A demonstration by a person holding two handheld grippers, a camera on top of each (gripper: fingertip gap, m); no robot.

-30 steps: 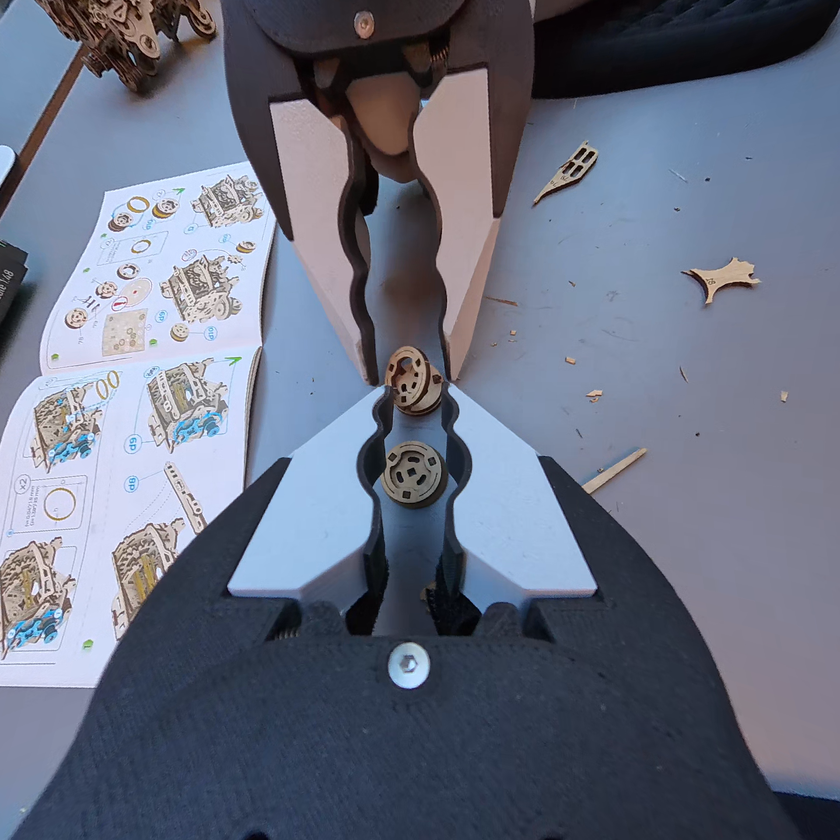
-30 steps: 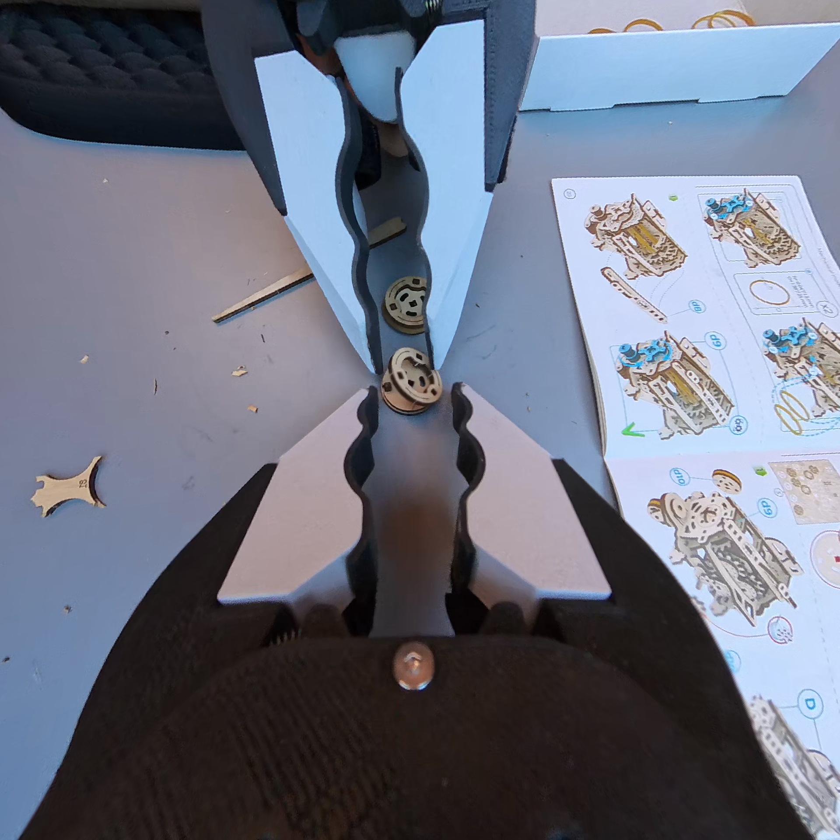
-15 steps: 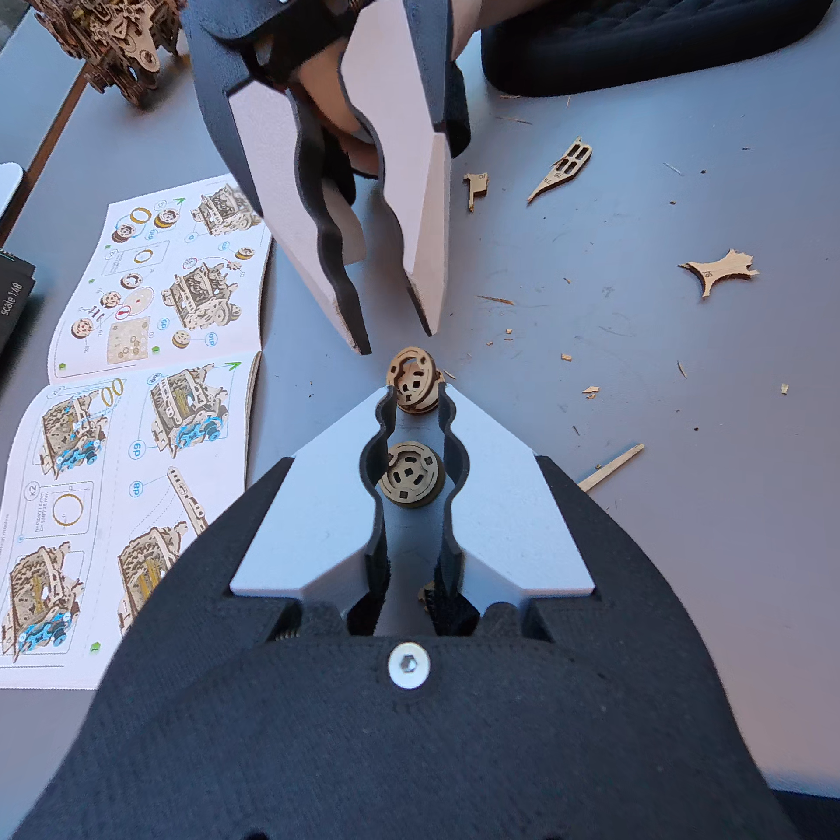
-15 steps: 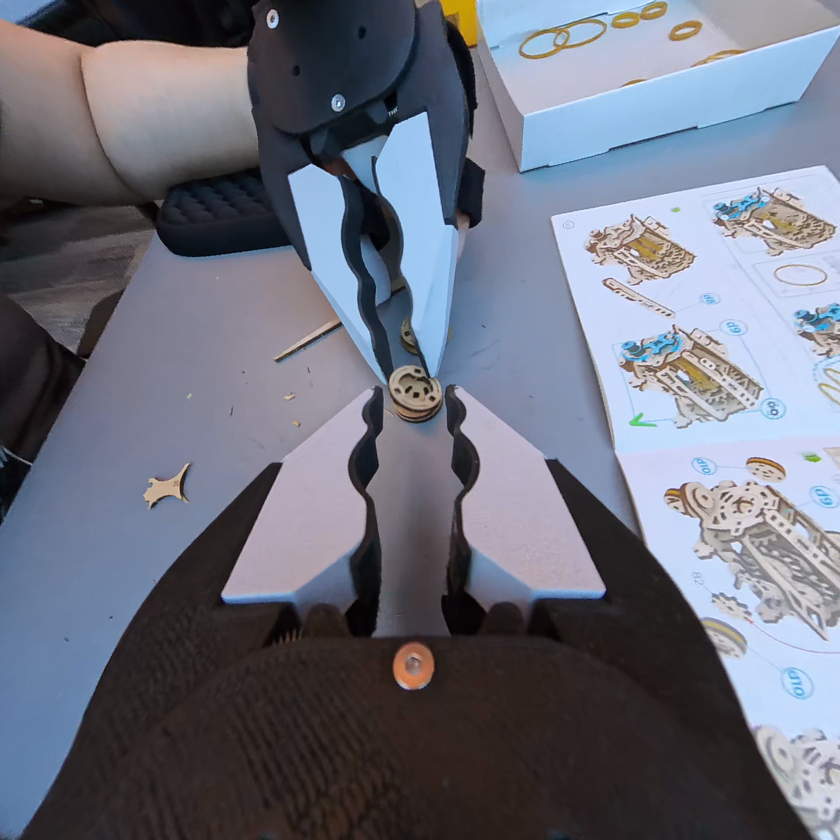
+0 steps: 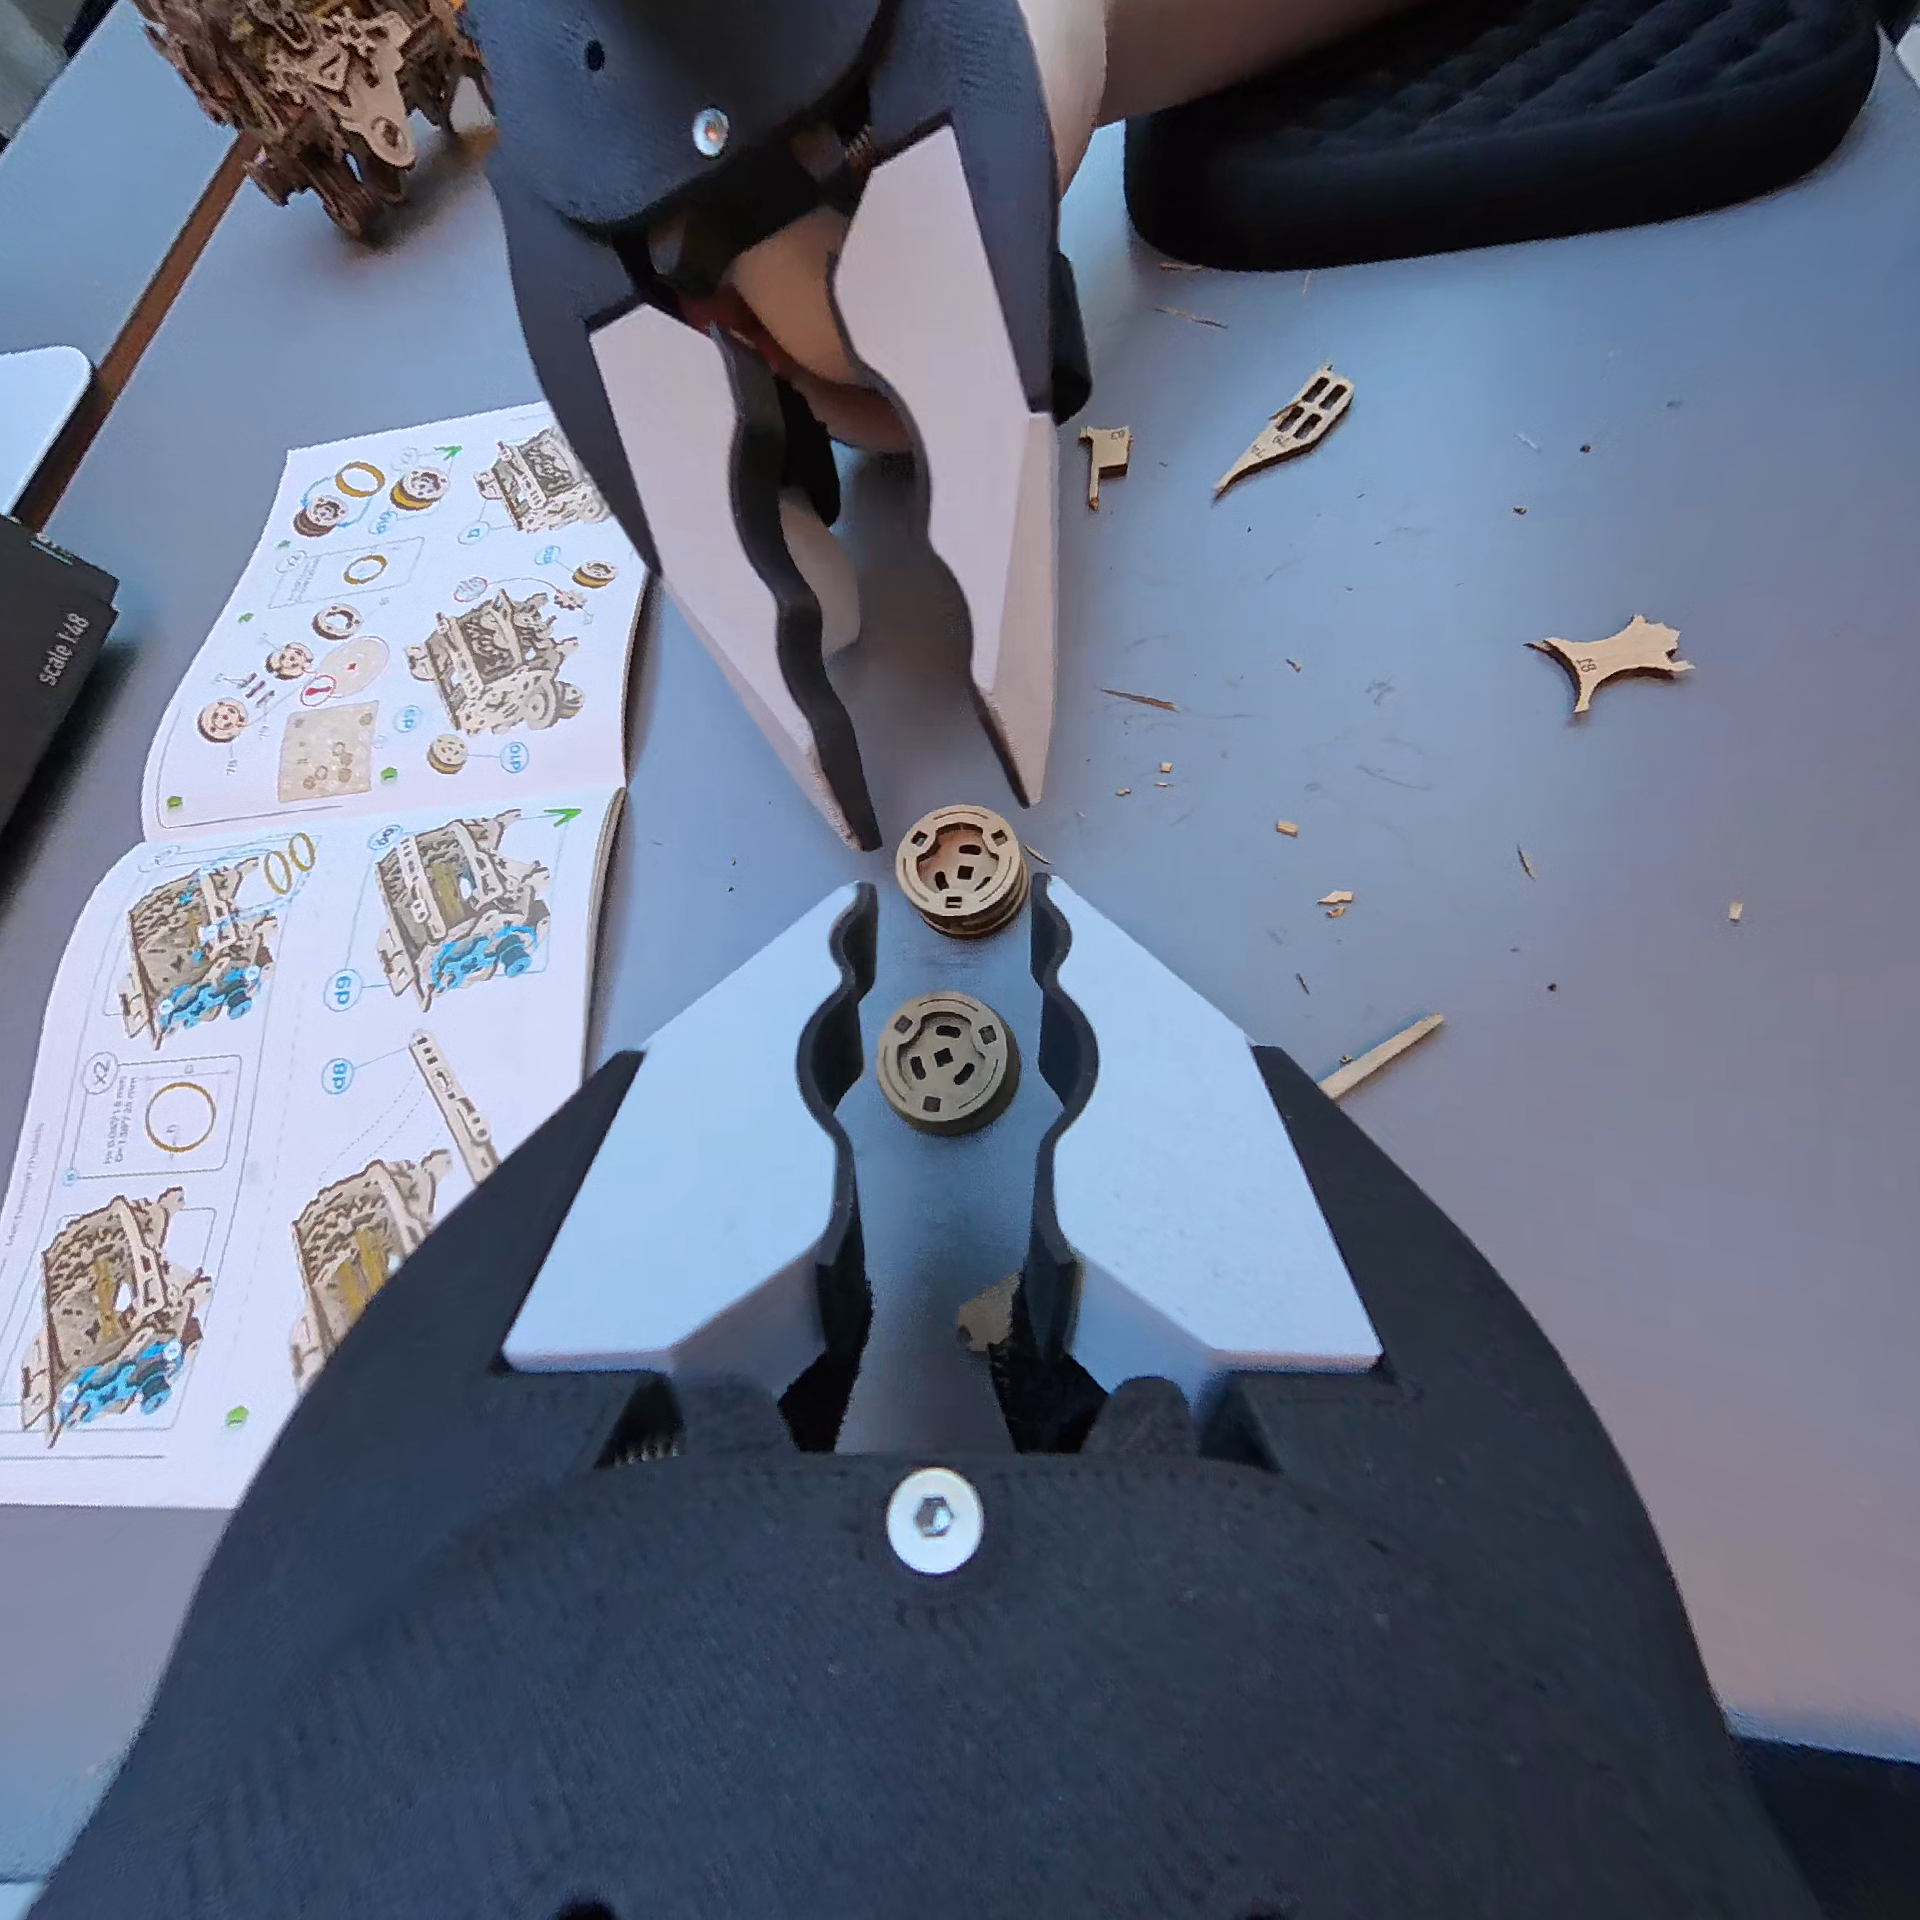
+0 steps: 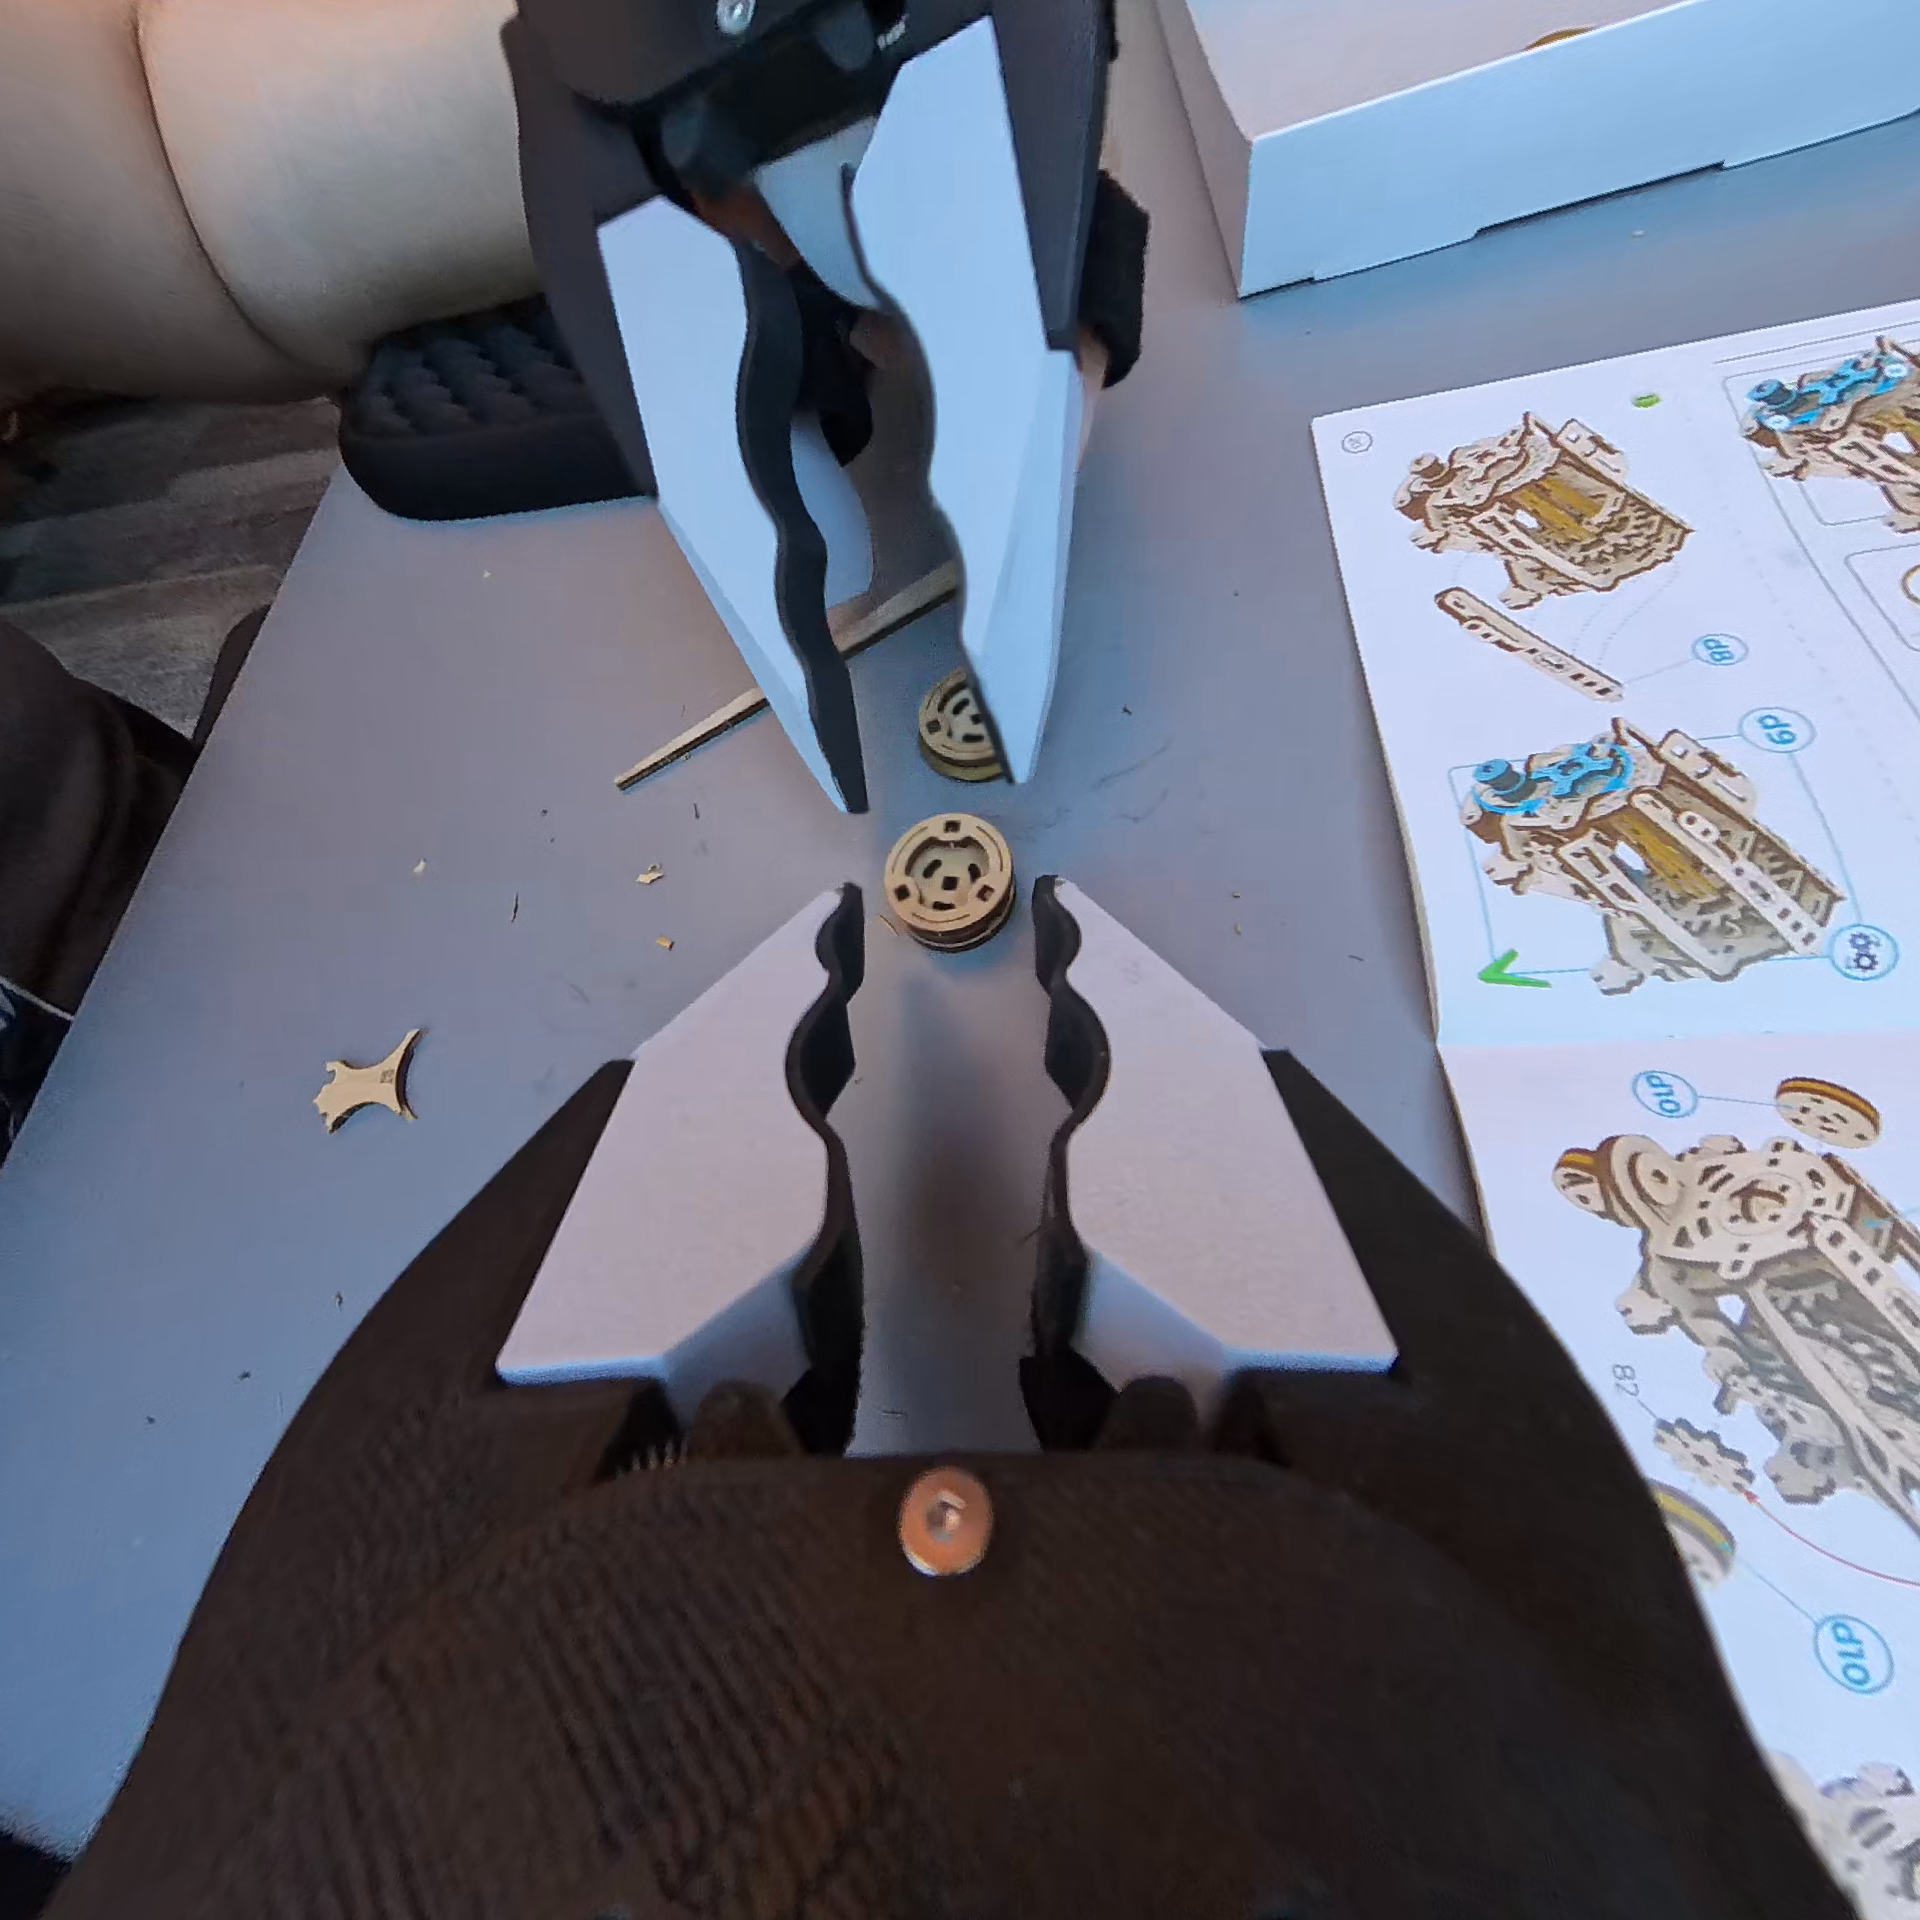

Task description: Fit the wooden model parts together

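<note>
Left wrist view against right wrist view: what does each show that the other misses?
Only the left wrist view shows the assembled wooden model at the table's far corner, and the black booklet at the left edge. Only the right wrist view shows the white box. Both share the two wooden discs, one lying between the two open tools' tips, the other between the left tool's fingers, plus the instruction sheet.

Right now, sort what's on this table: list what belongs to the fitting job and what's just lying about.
Job: stacked round slotted wooden wheel between both open tools; single round slotted wooden disc; open illustrated instruction booklet.

Lying about: star-shaped wooden offcut; thin wooden stick; white cardboard box; black padded cushion.
</note>
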